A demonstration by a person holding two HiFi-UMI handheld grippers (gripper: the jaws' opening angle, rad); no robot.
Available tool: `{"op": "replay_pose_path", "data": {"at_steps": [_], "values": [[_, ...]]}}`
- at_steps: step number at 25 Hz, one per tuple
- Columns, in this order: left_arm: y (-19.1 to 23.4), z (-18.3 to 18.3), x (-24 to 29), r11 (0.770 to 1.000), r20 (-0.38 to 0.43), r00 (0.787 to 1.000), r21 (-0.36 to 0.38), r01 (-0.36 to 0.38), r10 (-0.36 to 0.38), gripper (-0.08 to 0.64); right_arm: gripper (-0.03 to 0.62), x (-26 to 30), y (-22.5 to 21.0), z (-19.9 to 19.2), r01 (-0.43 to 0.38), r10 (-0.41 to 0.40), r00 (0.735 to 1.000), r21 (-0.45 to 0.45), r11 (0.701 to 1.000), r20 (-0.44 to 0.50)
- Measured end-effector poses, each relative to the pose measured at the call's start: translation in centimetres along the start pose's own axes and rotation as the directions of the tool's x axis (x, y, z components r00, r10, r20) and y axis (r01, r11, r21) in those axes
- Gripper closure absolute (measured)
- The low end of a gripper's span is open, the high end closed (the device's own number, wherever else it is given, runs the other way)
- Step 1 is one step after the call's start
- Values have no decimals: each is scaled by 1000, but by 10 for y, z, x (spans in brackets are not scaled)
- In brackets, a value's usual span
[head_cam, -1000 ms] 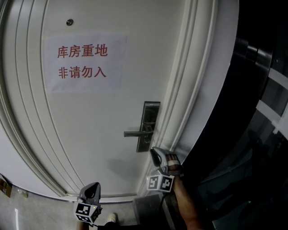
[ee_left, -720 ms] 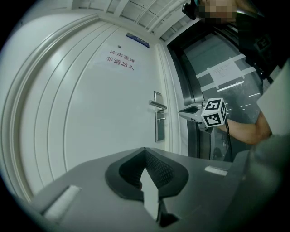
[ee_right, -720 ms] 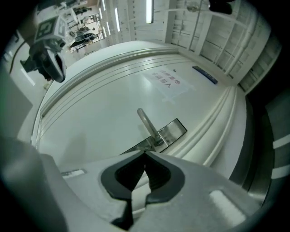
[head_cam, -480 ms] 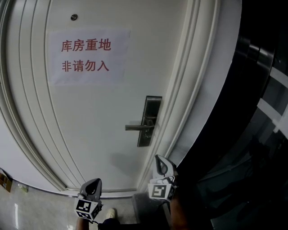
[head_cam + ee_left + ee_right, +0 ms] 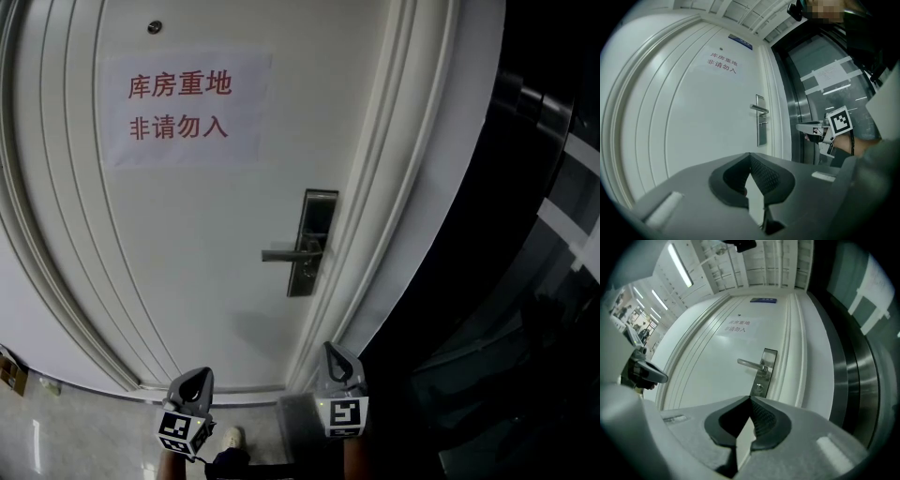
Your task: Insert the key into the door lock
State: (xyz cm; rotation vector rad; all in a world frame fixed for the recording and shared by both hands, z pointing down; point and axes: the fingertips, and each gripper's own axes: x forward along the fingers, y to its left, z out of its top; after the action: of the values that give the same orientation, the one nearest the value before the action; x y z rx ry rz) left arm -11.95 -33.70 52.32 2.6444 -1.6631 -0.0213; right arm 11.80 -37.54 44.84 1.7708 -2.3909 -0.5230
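okay, head view first: white door [image 5: 206, 253] ahead, a paper notice [image 5: 183, 108] with red characters up high, and the lock plate [image 5: 311, 242] by the door's right edge with its lever handle [image 5: 284, 254] sticking out left. left gripper [image 5: 192, 382] and right gripper [image 5: 338, 362] both sit low in the shot, well apart from the plate.

over to the left gripper view: fingertips [image 5: 750, 156] pressed together at the tip, nothing seen between them. the right gripper [image 5: 812, 127] hangs off to the side, its marker cube [image 5: 840, 120] facing us.

right gripper view now: fingertips [image 5: 750, 399] also closed together, aimed at the keyhole [image 5: 760, 388], which sits under the lever on the plate. the key itself i can't make out in any view.
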Motion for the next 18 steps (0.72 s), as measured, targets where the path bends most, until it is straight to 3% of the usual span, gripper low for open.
{"op": "replay_pose_path", "data": {"at_steps": [10, 18], "values": [[-5, 1, -3, 1000, -8, 1000, 15, 11, -11, 558, 591, -24, 16, -34, -54, 62, 997, 188, 981, -36], [-8, -2, -1, 1000, -18, 1000, 9, 21, -21, 558, 591, -40, 29, -44, -94, 100, 995, 228, 969, -14]]}}
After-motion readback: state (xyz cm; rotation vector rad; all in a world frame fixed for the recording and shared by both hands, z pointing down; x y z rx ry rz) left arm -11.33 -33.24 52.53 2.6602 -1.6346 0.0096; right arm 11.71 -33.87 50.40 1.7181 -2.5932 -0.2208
